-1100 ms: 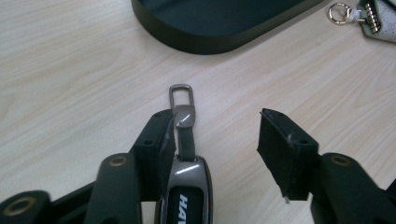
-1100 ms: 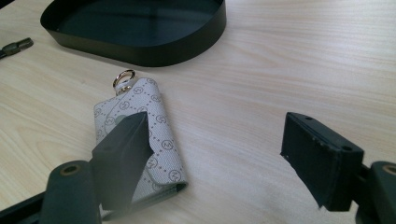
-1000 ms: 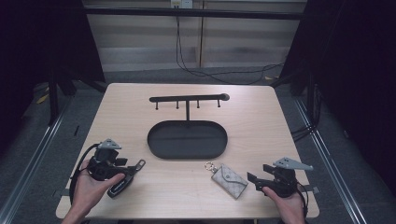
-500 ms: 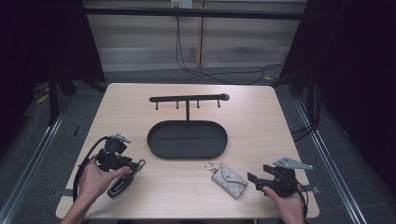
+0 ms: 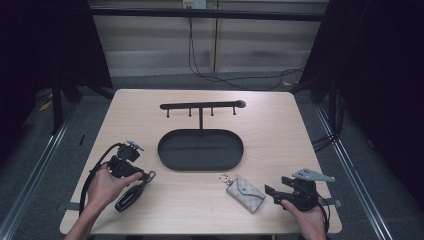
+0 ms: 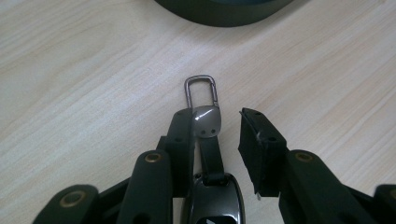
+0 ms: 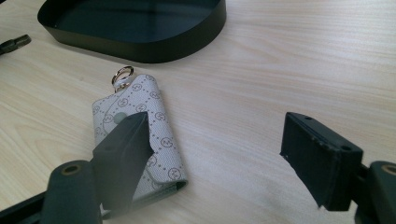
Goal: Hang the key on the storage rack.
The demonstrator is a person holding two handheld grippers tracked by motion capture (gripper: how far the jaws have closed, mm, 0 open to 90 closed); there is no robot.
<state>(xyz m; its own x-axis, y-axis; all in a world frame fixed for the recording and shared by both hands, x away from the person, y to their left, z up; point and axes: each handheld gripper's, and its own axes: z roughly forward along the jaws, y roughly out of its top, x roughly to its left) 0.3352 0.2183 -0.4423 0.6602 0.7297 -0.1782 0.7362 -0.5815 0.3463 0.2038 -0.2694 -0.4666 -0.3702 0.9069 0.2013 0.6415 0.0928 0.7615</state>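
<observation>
- I am looking down on a light wooden table (image 5: 280,135). A black oval tray (image 5: 200,150) sits in its middle, and a black hook rack (image 5: 201,106) rises from the tray's far side.
- My left gripper (image 5: 136,176) is at the table's near-left, held in a hand (image 5: 102,187), with its cable looping round to the left.
- In the left gripper view, that gripper (image 6: 216,140) has its jaws parted. A black car key fob (image 6: 212,205) lies on the wood between them, its strap close against the left jaw and clear of the right jaw.
- The fob's strap ends in a silver carabiner clip (image 6: 201,92), which pokes out past the jaw tips and points toward the tray's rim (image 6: 224,14).
- My right gripper (image 5: 272,192) is at the near-right, held in the other hand (image 5: 306,216).
- In the right gripper view, its jaws stand wide apart, grasping nothing.
- A grey patterned key pouch (image 7: 140,135) with a small ring (image 7: 122,73) lies flat on the table, just beside the tray. The left jaw hides part of the pouch, and I cannot tell if they touch.
</observation>
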